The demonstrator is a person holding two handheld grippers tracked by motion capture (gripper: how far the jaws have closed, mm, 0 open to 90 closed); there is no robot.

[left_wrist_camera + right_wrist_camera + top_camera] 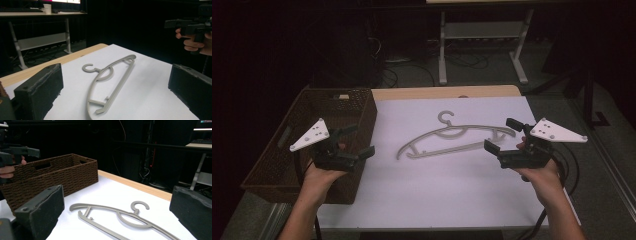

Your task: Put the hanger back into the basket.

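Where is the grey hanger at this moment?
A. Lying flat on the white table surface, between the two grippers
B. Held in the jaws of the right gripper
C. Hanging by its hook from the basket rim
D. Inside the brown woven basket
A: the hanger lies flat on the white table, with the left gripper and right gripper open on either side, touching nothing.

Grey plastic hanger (455,137), flat on white tabletop (437,190)
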